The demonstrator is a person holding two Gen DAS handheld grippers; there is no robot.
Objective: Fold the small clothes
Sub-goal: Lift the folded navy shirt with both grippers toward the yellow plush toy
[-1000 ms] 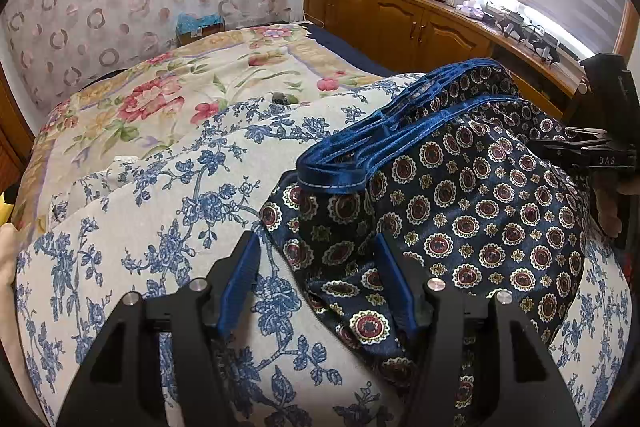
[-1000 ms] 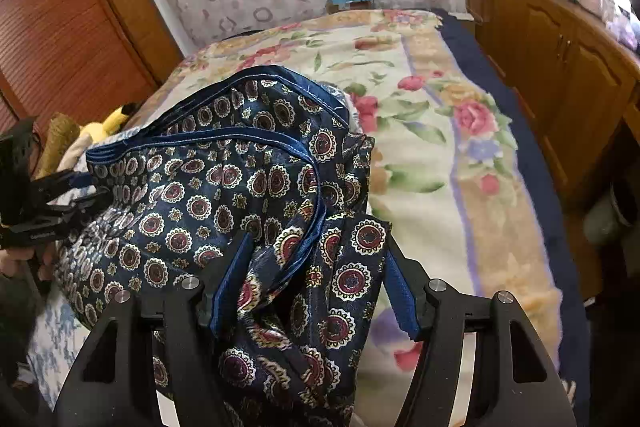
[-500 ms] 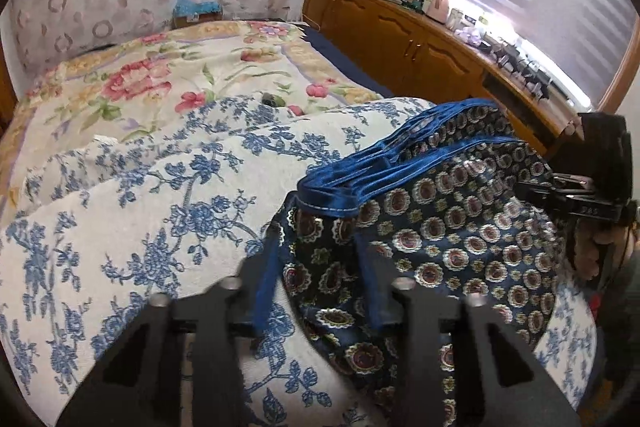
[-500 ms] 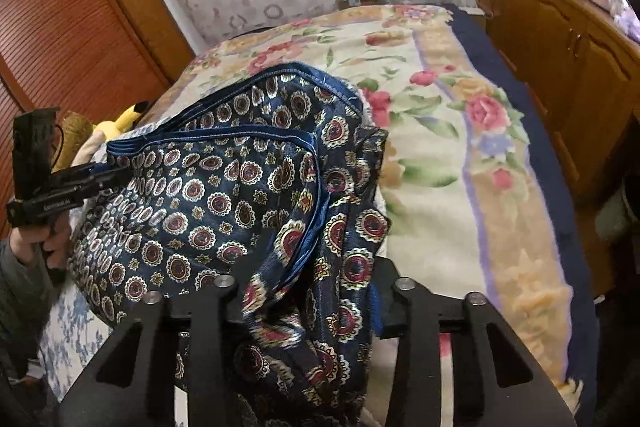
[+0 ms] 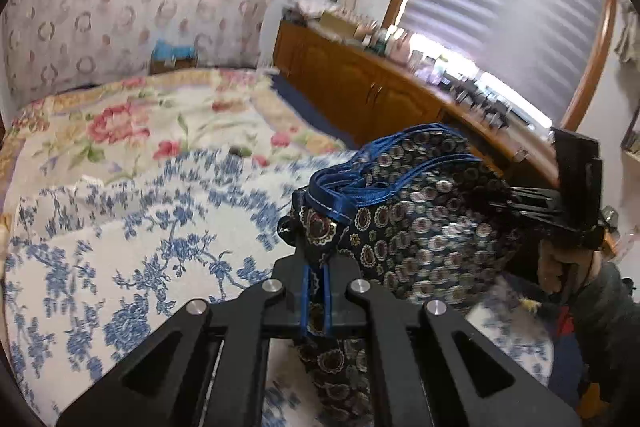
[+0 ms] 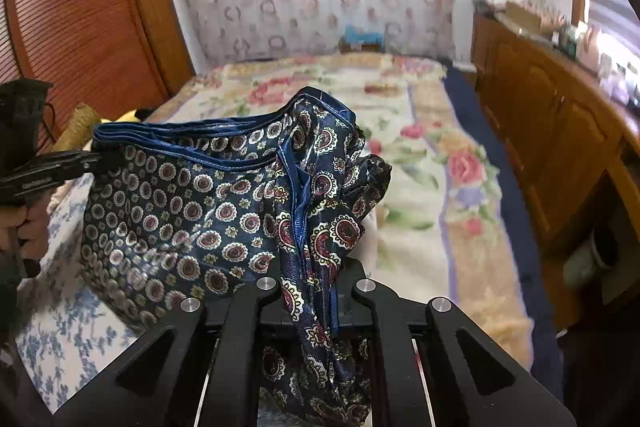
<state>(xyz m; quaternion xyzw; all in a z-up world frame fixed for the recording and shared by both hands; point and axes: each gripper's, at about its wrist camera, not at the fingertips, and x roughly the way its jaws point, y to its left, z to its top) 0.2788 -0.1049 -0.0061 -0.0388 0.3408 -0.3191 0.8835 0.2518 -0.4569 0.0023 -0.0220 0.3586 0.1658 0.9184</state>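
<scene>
Patterned shorts (image 5: 404, 227) hang clamped between left gripper (image 5: 316, 291) and right gripper (image 6: 310, 291); only right-wrist view shows wardrobe (image 6: 80, 19).

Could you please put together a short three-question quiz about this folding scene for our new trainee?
1. True or false: both tongs are shut on the patterned garment.
2. What lies directly under the garment: A) the blue floral cloth, B) bare floor, C) the wooden cabinets?
3. What colour is the garment's trim?

Key: 1 true: left tongs and right tongs each pinch an end. 2 A. 3 Blue.
</scene>
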